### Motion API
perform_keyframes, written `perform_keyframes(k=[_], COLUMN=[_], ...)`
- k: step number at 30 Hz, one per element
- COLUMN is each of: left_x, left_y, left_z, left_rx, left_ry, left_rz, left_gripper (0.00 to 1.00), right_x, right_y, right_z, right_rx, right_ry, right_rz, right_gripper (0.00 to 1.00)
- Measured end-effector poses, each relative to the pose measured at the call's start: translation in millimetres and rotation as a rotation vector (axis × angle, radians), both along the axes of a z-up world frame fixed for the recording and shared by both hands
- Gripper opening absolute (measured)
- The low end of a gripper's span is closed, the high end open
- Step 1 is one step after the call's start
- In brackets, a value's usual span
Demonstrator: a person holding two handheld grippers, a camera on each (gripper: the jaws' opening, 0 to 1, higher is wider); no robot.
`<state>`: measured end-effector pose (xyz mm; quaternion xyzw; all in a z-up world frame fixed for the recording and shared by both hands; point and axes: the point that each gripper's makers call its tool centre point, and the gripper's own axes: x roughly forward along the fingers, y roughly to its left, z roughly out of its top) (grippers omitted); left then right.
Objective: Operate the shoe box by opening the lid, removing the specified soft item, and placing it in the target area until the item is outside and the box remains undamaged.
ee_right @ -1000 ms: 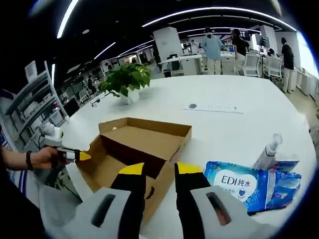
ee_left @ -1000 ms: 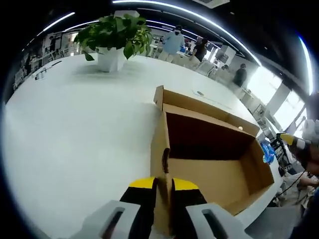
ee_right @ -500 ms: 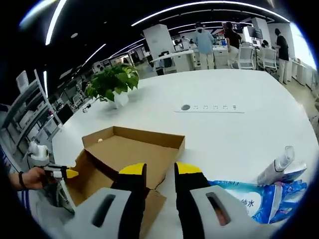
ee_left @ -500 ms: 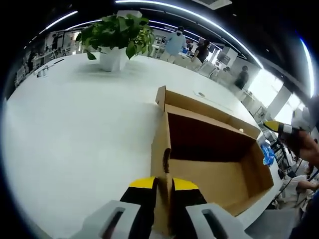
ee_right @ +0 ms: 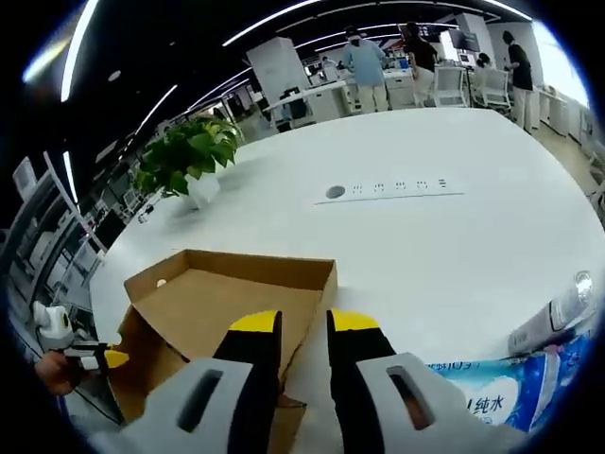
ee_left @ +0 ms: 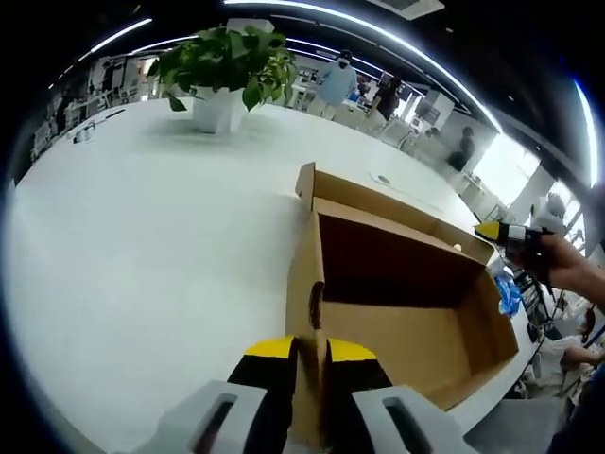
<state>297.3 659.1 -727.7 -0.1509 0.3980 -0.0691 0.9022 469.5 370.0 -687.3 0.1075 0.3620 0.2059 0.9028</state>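
where the left gripper view looks along its own jaws, the left gripper (ee_left: 310,348) with yellow-tipped black fingers is closed narrow on the near side wall of the brown cardboard shoe box (ee_left: 406,312), the wall edge passing between the two tips. the box stands open on the white round table (ee_left: 142,236); its lid panel lies folded back on the far side, and the inside visible from this view is bare cardboard with a dark shadowed far wall. to the right, beyond the far corner of the box, a person's hand (ee_left: 567,270) carries the right gripper (ee_left: 501,233), whose yellow tip points toward the box; its spacing cannot be told from this view. a green leafy plant in a white pot (ee_left: 222,76) stands well apart at the far side of the table.

in the right gripper view, the right gripper's own jaws stand parallel with a small gap between the yellow tips and hold nothing; they hang above the near edge of the box, and contact with it cannot be told. the box interior seen there is bare. at lower right, on the table just beside the box, lies a blue and white soft plastic pack (ee_right: 510,392) with printed characters, and next to it a pale bottle-like item (ee_right: 558,312) lies tilted. a strip with a round socket (ee_right: 388,189) sits farther out on the table. several people stand among desks in the background.
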Motion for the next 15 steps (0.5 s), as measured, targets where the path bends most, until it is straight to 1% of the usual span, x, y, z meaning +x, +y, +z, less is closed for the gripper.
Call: perform_keyframes(k=[4,10,13,15], left_x=[-0.5,1.0,1.5,2.3], left_y=[0,3,4,4], left_z=[-0.1,-3.2,-3.8,-4.6], left_rx=[-0.005,-0.007,-0.008,-0.007], left_ry=[-0.001,0.001,0.001,0.001], left_rz=[0.001,0.006,0.009,0.007], left_gripper=[0.11,0.11,0.11,0.11], right_x=[14,29,32,31], right_y=[3,11,13,11], right_z=[-10.1,-18.2,-26.4,-34.2], right_rx=[0.015,-0.014,-0.042,-0.048], right_ry=[0.034,0.057,0.079,0.116], right_rz=[-0.033,-0.039,-0.033,-0.055], right_gripper=[0.17,0.16,0.14,0.08])
